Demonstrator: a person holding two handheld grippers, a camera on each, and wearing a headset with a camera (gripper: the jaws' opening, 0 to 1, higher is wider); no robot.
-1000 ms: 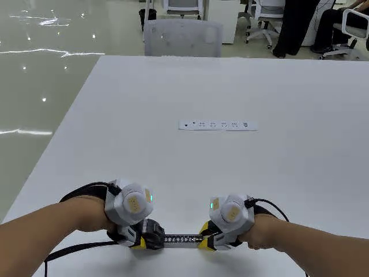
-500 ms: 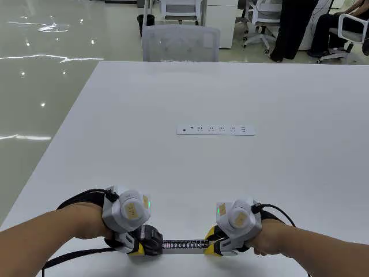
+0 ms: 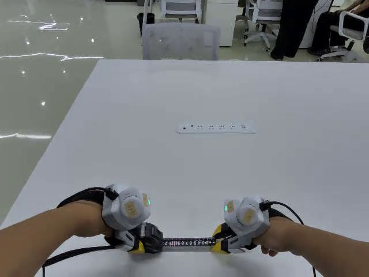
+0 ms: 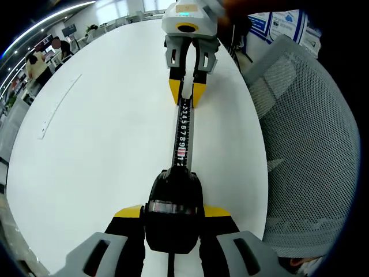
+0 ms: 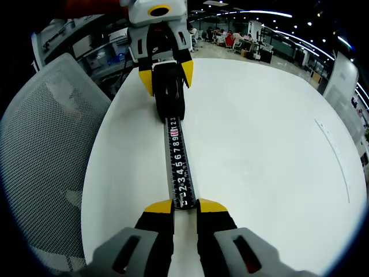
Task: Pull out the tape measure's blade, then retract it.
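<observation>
Nearest, at 6 o'clock in the head view and low over the front edge of the white table [image 3: 202, 173]: two hand-held grippers, tips turned toward each other. At 7 o'clock, the left gripper [image 3: 141, 245], jaws pressed on both sides of the black tape measure case [image 3: 153, 238], yellow tips against its flanks in the left gripper view. At 5 o'clock, the right gripper [image 3: 219, 245], jaws drawn together and pinching the free end of the blade [image 3: 187, 242]. Between the two, the blade out of the case by a short length, straight and flat, running from 9 to 3 o'clock, close over the table; touching it or not, cannot tell. In the right gripper view, printed numbers facing up, black digits with a red mark partway along, and the case at 12 o'clock at the blade's far end. Behind each gripper a forearm [image 3: 40, 234], entering from a lower corner, with a black cable [image 3: 75, 253] at the wrist. Just beside the table's near edge in both gripper views, a grey mesh chair back [image 4: 305, 144]. Farther out, at 12 o'clock from the grippers and near the table's middle, a flat white power strip [image 3: 215, 127], lying crosswise, well apart from the case. Beyond the far edge, a grey mesh chair [image 3: 181, 41] close against the table. Farthest, from 10 to 2 o'clock, a shiny floor [image 3: 46, 69], office chairs [image 3: 262, 14] and a person [image 3: 295, 23] in dark clothes.
</observation>
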